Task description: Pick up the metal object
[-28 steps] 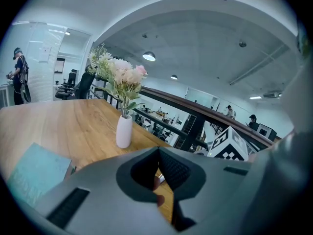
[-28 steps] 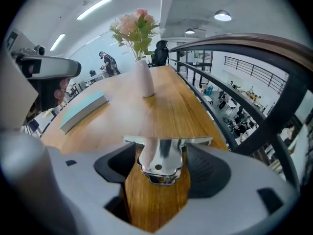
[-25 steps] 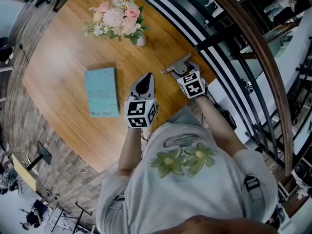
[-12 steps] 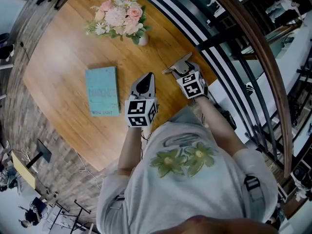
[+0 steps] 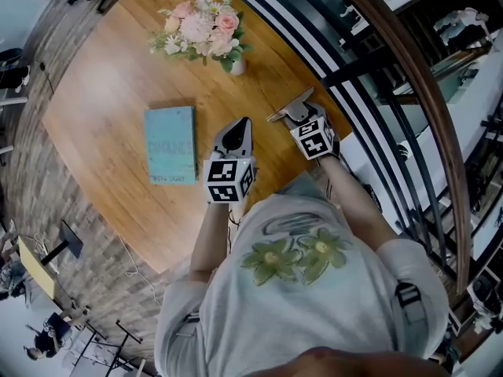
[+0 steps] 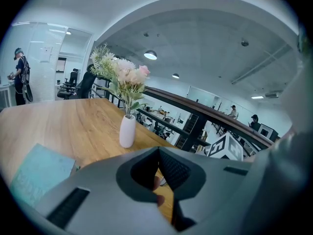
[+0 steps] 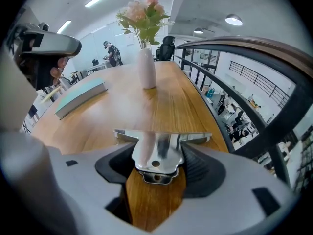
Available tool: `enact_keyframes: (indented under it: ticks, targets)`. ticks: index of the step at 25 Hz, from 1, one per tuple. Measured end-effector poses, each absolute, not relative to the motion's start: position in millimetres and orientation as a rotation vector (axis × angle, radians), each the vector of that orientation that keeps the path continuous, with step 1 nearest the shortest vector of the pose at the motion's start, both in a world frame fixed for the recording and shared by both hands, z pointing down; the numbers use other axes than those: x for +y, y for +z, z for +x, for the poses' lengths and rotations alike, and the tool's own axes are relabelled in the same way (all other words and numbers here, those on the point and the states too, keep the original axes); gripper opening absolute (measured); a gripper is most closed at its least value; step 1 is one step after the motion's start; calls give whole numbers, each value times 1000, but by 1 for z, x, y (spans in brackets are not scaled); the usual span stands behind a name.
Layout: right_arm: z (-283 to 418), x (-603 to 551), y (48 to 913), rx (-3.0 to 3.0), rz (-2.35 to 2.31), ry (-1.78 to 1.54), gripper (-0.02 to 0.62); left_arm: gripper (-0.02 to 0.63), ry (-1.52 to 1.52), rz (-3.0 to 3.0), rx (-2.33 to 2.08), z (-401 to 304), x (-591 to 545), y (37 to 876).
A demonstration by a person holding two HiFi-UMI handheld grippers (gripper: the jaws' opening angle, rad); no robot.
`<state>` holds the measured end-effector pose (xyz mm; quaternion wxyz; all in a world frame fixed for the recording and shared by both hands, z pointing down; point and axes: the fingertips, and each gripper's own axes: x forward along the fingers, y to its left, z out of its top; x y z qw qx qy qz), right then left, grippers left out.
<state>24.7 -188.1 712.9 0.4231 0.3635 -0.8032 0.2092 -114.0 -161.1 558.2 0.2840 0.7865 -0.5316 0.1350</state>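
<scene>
1. Slip risk: right gripper (image 7: 157,156) fingers pinch the shiny metal object (image 7: 156,151) by its narrow stem, right at the bench (image 7: 166,106) edge beside the railing (image 7: 254,53). It could twist out and drop.
2. Left gripper (image 6: 159,153) fingers are pressed together on nothing, so there's no backup.

The right gripper (image 5: 297,115), clamped on the metal object (image 5: 288,108), has drifted slightly outward, away from the left gripper (image 5: 238,128). In the head view the book (image 5: 170,144) and flowers (image 5: 206,28) now sit a touch closer to the left gripper.
</scene>
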Motion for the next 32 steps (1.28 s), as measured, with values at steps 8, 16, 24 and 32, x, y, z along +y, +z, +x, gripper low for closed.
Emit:
enact_keyframes:
  ticks: [8,16,24,32]
  targets:
    - [28,-189,709,-2006,885,538,291,14,378,2097,-1425,-114,-157,557]
    - [29,-189,695,-2031,882,523,291,14,376,2084,-1453,-119,-153,554]
    - [31,-185,683,-2031,874,507,291,14,376,2085,-1458,-121,-149,553]
    - [33,-181,660,-2063,892,506,291,14,376,2106,-1453,-120,-146,547]
